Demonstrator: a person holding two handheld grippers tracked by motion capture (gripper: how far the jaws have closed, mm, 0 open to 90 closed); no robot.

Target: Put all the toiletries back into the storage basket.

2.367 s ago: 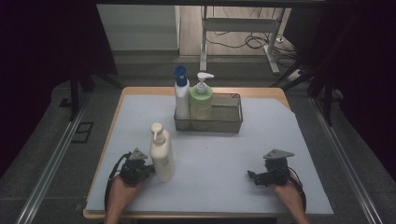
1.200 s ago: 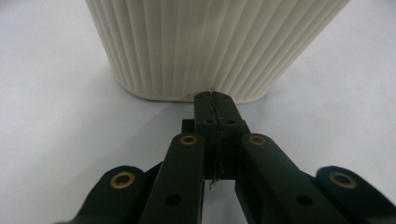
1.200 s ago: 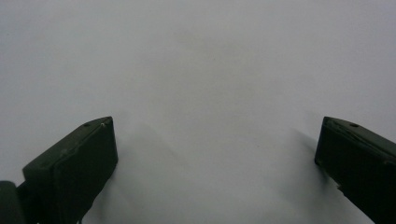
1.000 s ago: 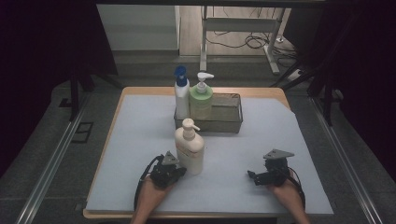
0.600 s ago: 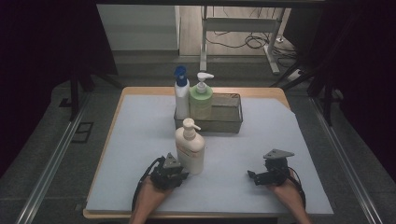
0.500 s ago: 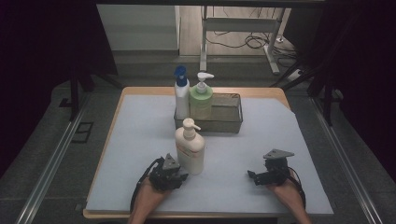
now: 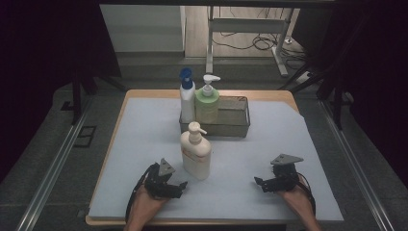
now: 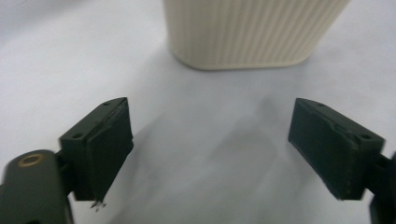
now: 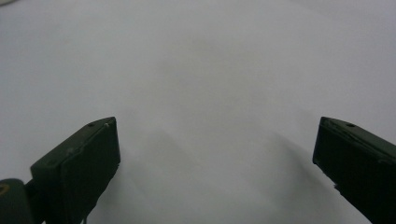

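1. White sheeting covers the table point(image 7: 144, 125); dark floor surrounds it.
2. Left gripper point(image 7: 179, 186) rests on the sheet, its jaws having just been opening; they now stand wide with nothing between them. In the left gripper view the gripper point(image 8: 210, 154) faces the bottle's ribbed base.
3. Cream pump bottle point(image 7: 196, 153) stands upright just beyond those jaws, apart from them.
4. Right gripper point(image 7: 260, 183) rests well apart to the right, jaws spread and empty.
5. Behind the bottle, a wire basket point(image 7: 235, 126) holds a blue-capped bottle point(image 7: 186, 96) and a green pump bottle point(image 7: 207, 102).
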